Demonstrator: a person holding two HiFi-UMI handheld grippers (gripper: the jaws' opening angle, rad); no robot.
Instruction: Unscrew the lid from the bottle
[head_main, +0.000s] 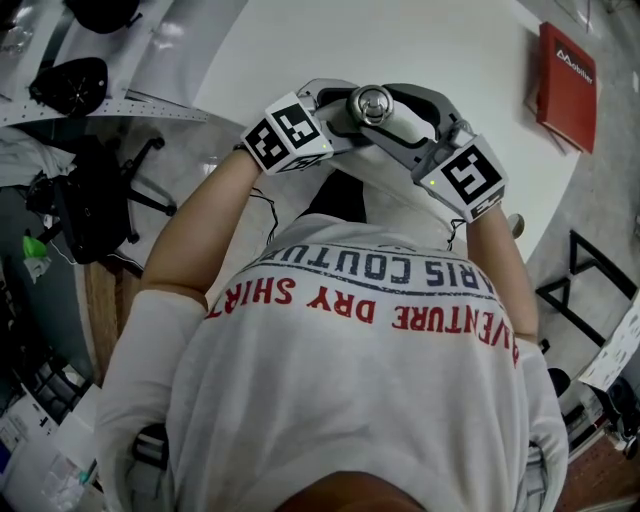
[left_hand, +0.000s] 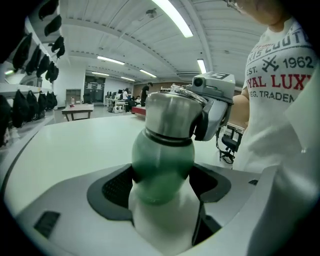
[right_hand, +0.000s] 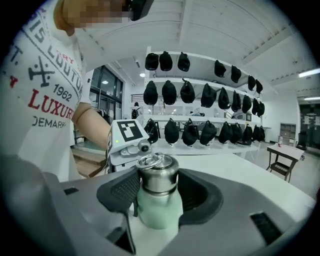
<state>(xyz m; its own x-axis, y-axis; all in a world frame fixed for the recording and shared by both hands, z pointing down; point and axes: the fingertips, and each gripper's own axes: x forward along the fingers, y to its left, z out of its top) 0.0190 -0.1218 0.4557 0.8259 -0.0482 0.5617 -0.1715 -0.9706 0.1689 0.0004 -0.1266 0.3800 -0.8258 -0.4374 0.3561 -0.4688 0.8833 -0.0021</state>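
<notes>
Two hand-held grippers met on one pale green bottle (left_hand: 162, 160) above a round white surface (head_main: 300, 50), close in front of a person in a white printed T-shirt (head_main: 350, 380). At far left, a black office chair (head_main: 95, 205) stood on the floor beside the surface. The left gripper (head_main: 343, 112), its marker cube facing up, had its jaws closed on the bottle's green body just under the cap, with a dark pad pressed against each side. Between the two tools, the bottle's round brushed-steel lid (head_main: 372, 103), topped by a small metal ring, faced up toward the head camera and sat screwed on the neck. Whether the bottle's base touched the surface could not be told. The right gripper (head_main: 402, 112) came in from the opposite side, its jaws clamped around the steel lid. At far right, a flat red booklet (head_main: 567, 85) lay near the surface's edge, well apart from the bottle.
</notes>
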